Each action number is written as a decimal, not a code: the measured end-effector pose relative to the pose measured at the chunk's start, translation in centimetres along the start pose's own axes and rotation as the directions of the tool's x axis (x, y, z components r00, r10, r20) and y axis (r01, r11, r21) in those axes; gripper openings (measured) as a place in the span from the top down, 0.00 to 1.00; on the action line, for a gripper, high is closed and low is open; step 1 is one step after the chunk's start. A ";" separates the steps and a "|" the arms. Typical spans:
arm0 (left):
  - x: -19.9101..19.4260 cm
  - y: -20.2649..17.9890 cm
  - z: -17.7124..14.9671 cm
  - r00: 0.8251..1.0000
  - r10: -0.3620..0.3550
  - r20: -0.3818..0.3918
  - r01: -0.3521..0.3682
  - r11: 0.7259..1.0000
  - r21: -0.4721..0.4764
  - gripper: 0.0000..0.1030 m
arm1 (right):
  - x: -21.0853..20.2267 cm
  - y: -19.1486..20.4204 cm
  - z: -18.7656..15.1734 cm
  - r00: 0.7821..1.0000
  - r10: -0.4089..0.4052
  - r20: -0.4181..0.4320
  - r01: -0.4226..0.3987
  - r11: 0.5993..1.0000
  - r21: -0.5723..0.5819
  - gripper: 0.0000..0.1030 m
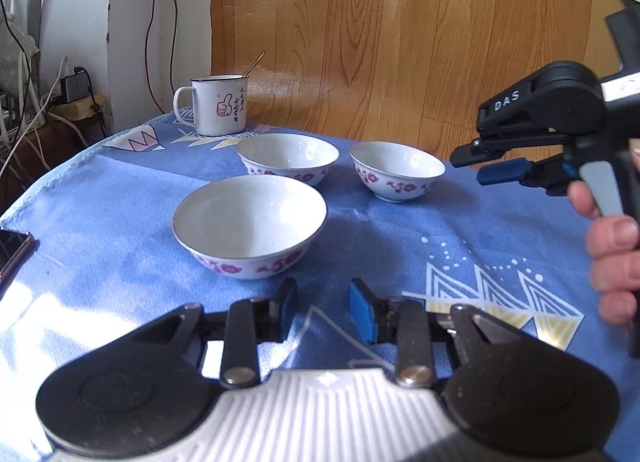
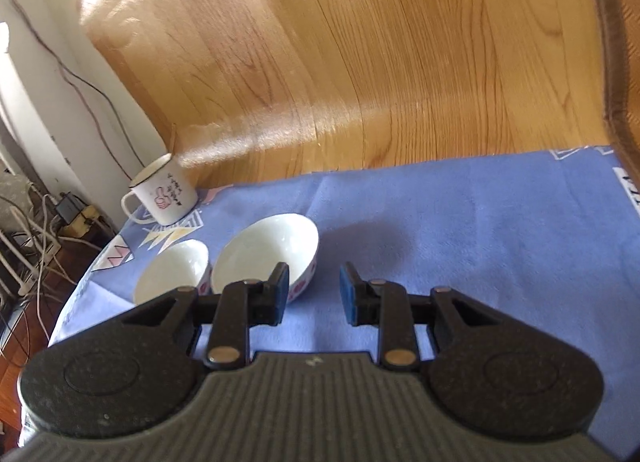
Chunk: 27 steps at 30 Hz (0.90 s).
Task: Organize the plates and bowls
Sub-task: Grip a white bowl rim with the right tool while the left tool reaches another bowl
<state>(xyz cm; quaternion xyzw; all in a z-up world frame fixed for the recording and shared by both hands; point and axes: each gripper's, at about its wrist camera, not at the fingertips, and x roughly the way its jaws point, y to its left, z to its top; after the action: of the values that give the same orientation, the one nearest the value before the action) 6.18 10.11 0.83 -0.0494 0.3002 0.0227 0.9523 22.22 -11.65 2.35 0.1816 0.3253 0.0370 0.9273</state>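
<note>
Bowls are sitting apart on the blue cloth (image 1: 100, 221), so you are only lining up to gather them, nothing stacked yet. Your left gripper (image 1: 322, 312) is hovering low in the frame with its jaws narrowly parted and holding nothing, the nearest bowl (image 1: 250, 225) just above it. Your right gripper (image 2: 314, 296) is showing the same narrow empty gap, and the right-hand bowl (image 2: 266, 254) is lying just left of its left finger. I judge you are needing to widen the jaws and bring one pad inside a rim. The far bowl (image 1: 288, 157) and enamel mug (image 1: 218, 105) are waiting behind.
</note>
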 end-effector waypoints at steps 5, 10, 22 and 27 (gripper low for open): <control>0.0 0.4 0.0 1.000 -0.023 0.005 0.023 0.999 -0.025 0.71 | 1.2 0.0 1.2 0.999 -0.019 -0.045 0.018 1.000 -0.012 0.70; -0.1 0.4 -0.1 0.999 -0.036 0.009 0.037 0.999 -0.034 0.71 | 2.9 0.5 1.9 0.996 -0.029 -0.081 0.027 0.999 -0.027 0.70; -0.8 1.6 -0.1 0.995 -0.080 0.060 0.085 0.992 -0.096 0.72 | 1.7 0.7 1.6 0.991 -0.042 -0.128 0.033 0.997 -0.073 0.94; -1.6 2.3 0.0 0.980 -0.173 0.096 0.185 0.975 -0.126 0.72 | -2.4 -1.0 -0.7 0.988 -0.013 -0.156 0.001 0.997 -0.076 0.94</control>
<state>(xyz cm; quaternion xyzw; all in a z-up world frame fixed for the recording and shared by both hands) 4.69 12.41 1.53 -0.1395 0.2517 -0.0411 0.9568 19.87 -12.75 2.88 0.1419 0.3959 0.0600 0.9053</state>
